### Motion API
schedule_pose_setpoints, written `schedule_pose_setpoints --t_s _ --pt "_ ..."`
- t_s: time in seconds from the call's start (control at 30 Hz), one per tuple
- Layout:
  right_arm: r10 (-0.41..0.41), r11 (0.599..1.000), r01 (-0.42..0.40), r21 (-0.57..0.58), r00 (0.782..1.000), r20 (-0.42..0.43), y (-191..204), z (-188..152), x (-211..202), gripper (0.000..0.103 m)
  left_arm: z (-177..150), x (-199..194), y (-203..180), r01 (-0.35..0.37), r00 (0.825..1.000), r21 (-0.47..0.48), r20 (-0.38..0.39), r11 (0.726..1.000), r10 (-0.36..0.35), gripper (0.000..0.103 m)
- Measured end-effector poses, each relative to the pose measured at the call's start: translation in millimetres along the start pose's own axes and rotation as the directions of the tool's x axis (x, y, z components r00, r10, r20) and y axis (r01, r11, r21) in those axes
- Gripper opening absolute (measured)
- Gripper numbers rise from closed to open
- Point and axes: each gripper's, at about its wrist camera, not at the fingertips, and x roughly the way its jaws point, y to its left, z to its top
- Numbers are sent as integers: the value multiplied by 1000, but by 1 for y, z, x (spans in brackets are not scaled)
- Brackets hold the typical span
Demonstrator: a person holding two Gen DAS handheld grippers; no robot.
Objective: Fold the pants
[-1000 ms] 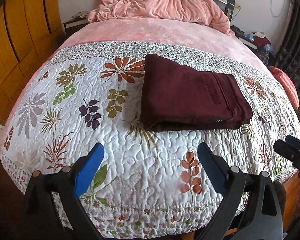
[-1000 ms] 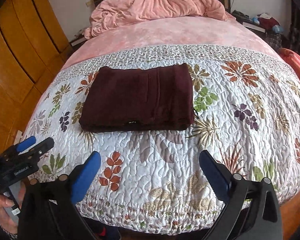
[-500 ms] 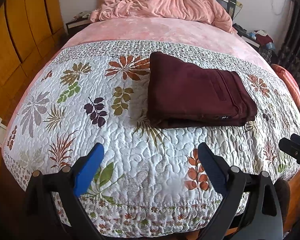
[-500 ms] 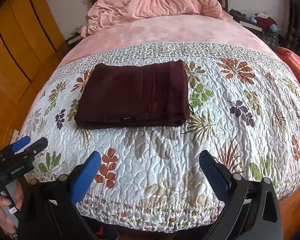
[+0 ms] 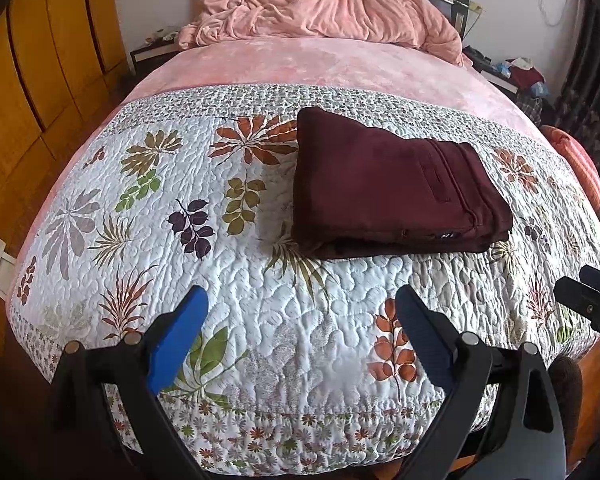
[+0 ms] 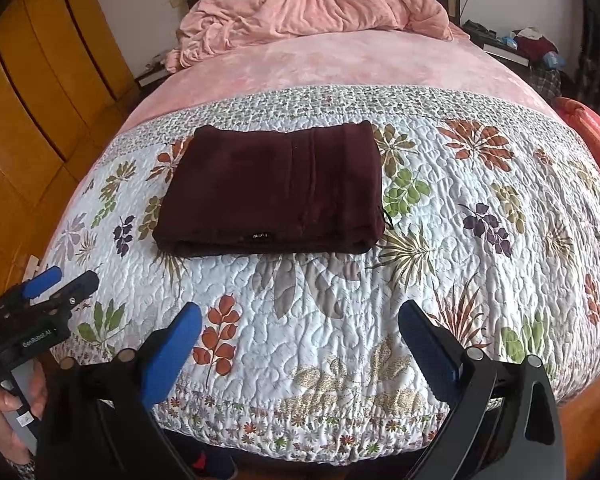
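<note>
The dark maroon pants [image 5: 392, 188] lie folded into a neat rectangle on the leaf-patterned quilt [image 5: 236, 288]; the right wrist view shows the pants [image 6: 272, 192] left of centre. My left gripper [image 5: 300, 320] hovers open over the quilt's near edge, well short of the pants, holding nothing. My right gripper [image 6: 300, 334] is likewise open and empty, back from the pants. The left gripper [image 6: 56, 284] also appears at the left edge of the right wrist view, held by a hand [image 6: 4, 412]. The right gripper's tips [image 5: 588, 292] poke in at the right of the left wrist view.
A crumpled pink blanket [image 5: 328, 4] is heaped at the headboard on a pink sheet [image 5: 312, 64]. Wooden wardrobe doors [image 5: 32, 64] run along the left. Cluttered nightstands [image 6: 512, 46] flank the bed. An orange cushion [image 6: 592, 128] sits at the bed's right side.
Both grippers have pulled back and risen slightly from the bed, so the folded pants look a little farther away. The pants have not moved.
</note>
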Motion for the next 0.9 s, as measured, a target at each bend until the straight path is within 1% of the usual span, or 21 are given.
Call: schedule_pose_setpoints --t_s 0.9 --pt "6 1000 -7 -5 1000 -13 2 0 3 99 2 0 -1 -3 1000 14 3 1000 3 94"
